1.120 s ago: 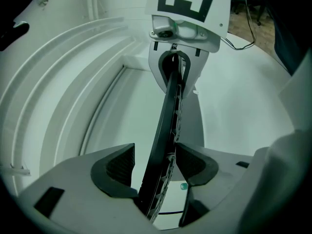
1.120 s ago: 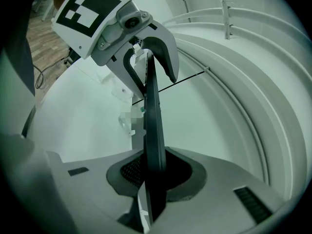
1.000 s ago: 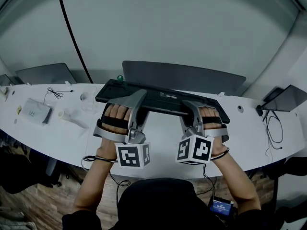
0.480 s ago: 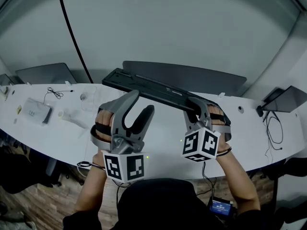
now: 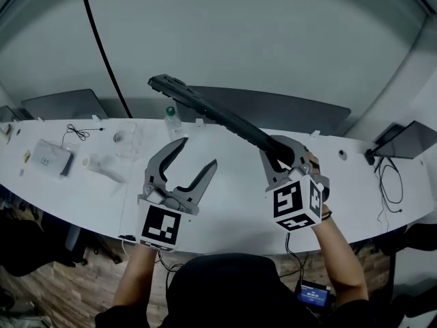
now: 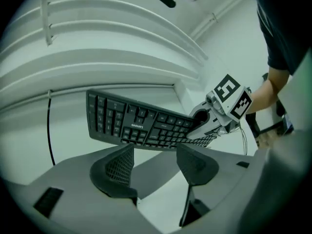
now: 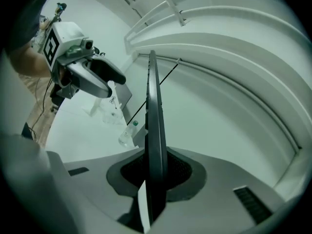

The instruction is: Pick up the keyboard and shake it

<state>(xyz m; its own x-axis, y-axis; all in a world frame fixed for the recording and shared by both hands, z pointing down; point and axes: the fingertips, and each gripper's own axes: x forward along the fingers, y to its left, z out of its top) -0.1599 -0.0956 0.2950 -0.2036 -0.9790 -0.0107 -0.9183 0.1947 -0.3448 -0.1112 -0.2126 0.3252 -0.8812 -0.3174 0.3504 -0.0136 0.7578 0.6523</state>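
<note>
The black keyboard (image 5: 212, 112) hangs in the air above the white desk (image 5: 225, 203), tilted up towards the far left and seen nearly edge-on. My right gripper (image 5: 274, 150) is shut on its right end; in the right gripper view the keyboard (image 7: 155, 130) stands edge-on between the pads. In the left gripper view the keyboard (image 6: 141, 123) shows its keys, with the right gripper (image 6: 204, 126) clamped on its end. My left gripper (image 5: 194, 157) is open and holds nothing, below and in front of the keyboard's left half.
A clear bottle with a green cap (image 5: 172, 119) stands at the desk's back edge. A small white box (image 5: 51, 157) and a thin cable (image 5: 80, 132) lie at the left. Dark chair backs (image 5: 273, 111) rise behind the desk, and a black cord (image 5: 102, 46) hangs down the wall.
The left gripper let go of the keyboard and drew back towards me. The right gripper alone swung the keyboard up off the desk, its left end rising high.
</note>
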